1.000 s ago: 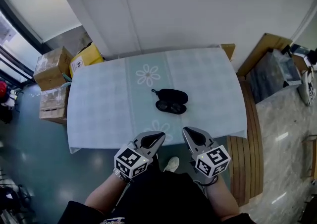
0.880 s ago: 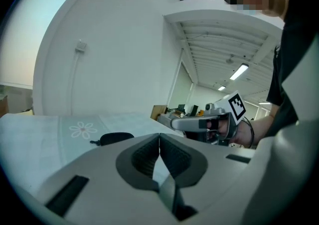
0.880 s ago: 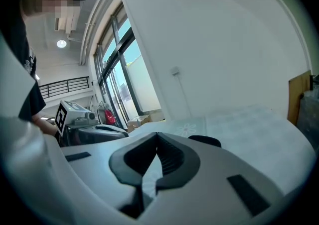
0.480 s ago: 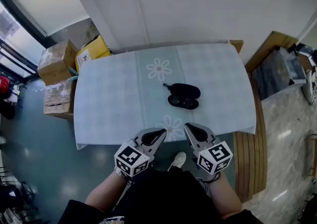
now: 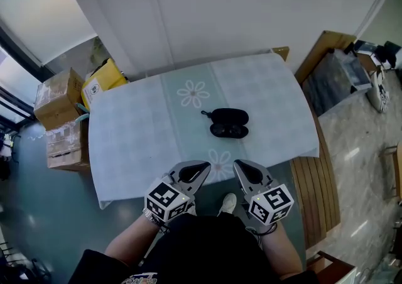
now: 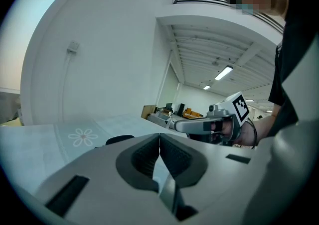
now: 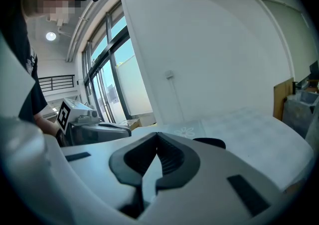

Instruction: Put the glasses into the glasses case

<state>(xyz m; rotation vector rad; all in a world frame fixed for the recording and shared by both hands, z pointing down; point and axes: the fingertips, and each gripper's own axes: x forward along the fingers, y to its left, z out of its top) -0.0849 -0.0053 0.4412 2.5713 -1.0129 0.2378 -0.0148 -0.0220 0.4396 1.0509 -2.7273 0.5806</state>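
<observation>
While the left gripper [image 5: 201, 168] and right gripper [image 5: 241, 167] hang side by side over the near edge of the pale checked, flower-printed tablecloth [image 5: 132, 138], each has its jaws pressed together on nothing. Well ahead of both jaw tips, slightly to the right gripper's side, lies the black oval glasses case [image 5: 230, 115], with the dark glasses [image 5: 227, 131] touching its near side.

My left tool [image 5: 200, 169], grey moulded shell, black ribbed pads [image 6: 143, 155] inside, white cube [image 5: 166, 201] with black square markers at its rear, my right tool [image 5: 241, 169] same build with same marked cube, black short-sleeved top [image 5: 207, 251], white shoe [image 5: 228, 203]
</observation>
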